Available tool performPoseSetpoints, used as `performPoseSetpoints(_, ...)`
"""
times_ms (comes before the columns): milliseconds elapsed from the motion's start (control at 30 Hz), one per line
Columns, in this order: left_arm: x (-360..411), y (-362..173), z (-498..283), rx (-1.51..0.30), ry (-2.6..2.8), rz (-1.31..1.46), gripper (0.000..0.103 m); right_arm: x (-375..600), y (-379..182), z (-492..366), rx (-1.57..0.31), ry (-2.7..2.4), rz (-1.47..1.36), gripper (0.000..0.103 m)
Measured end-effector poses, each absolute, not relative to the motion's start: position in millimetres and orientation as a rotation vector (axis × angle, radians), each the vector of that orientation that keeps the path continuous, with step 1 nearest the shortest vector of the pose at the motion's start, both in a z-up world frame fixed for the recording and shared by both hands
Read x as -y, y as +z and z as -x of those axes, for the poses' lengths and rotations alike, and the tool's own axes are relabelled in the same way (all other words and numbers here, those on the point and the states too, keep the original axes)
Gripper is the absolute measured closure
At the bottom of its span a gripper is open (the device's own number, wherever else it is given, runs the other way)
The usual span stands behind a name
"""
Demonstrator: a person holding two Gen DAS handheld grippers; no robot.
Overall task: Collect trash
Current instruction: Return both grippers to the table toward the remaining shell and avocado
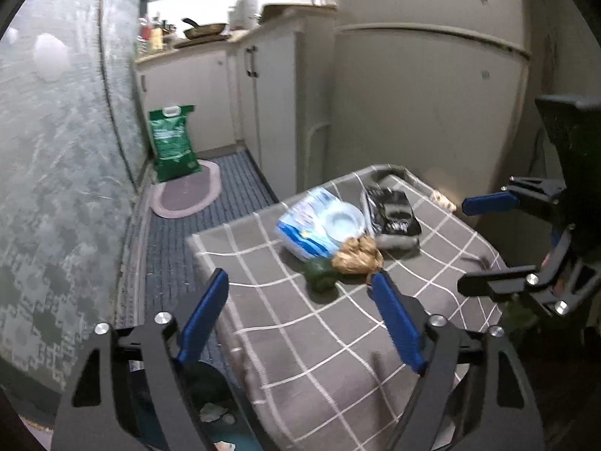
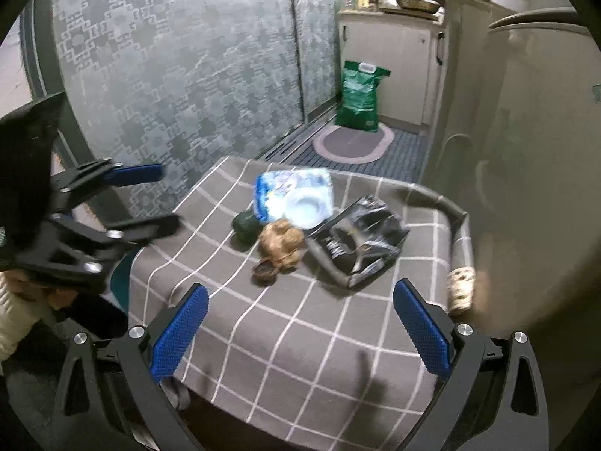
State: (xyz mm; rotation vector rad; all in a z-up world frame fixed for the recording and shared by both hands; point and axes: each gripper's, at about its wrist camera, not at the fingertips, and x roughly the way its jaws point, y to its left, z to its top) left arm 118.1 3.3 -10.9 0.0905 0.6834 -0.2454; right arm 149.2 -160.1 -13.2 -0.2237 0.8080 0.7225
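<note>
Item: trash cluster on checked cloth (image 1: 319, 338) — left gripper (image 1: 300, 293) wide, empty; green wad (image 1: 319, 280) at 12 o'clock, nearest; straddle w/ pads, then pinch; right gripper (image 2: 300, 312) likewise wide, empty.

My left wrist camera looks forward and down between its own two blue pads, across the grey checked tablecloth (image 1: 300, 338) from its near left corner, toward the white cabinets in the upper middle of the frame. My right wrist camera sits near the table's front edge, facing the patterned glass door (image 2: 169, 75) at upper left. Both views share the trash pile (image 1: 349, 233) mid-frame, the green bag (image 2: 360, 96) and the oval mat (image 1: 186, 191). Each view catches the other gripper at its side edge.
</note>
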Motion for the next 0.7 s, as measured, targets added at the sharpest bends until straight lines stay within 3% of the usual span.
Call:
performPoseSetpoints(200, 2, -29, -137, -0.736, -0.266, -0.088, 0.04, 154, -25, -148, -0.849, 0.729, 0.204, 0.031)
performPoseSetpoints(700, 6, -52, -164, -0.8, -0.298, -0.067, 0.064, 127, -45, -150, -0.891, 0.77, 0.218, 0.055)
